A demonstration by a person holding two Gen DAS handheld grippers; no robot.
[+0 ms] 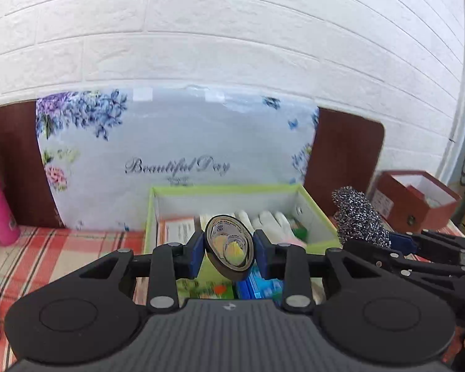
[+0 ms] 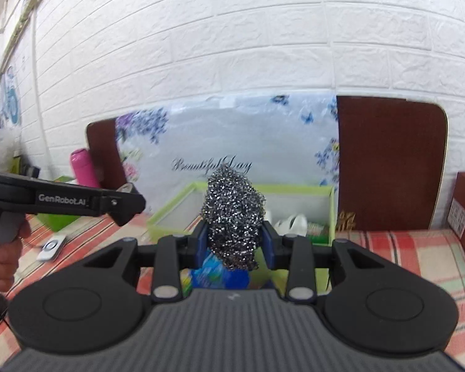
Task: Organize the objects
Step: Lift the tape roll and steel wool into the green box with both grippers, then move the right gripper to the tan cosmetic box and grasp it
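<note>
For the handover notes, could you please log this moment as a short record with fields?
left gripper: shut on a roll of tape, held in the air
right gripper: shut on a steel wool scrubber, held in the air
green box: open, directly beyond both grippers, holding white gloves and packets
surface: red plaid cloth
backdrop: floral cushion against a white brick wall
other items: pink bottle at left, red box at right

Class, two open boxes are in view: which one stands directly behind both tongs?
The lime-green-rimmed cardboard box, holding white gloves; the red-brown box sits off to the right near the wall.
</note>
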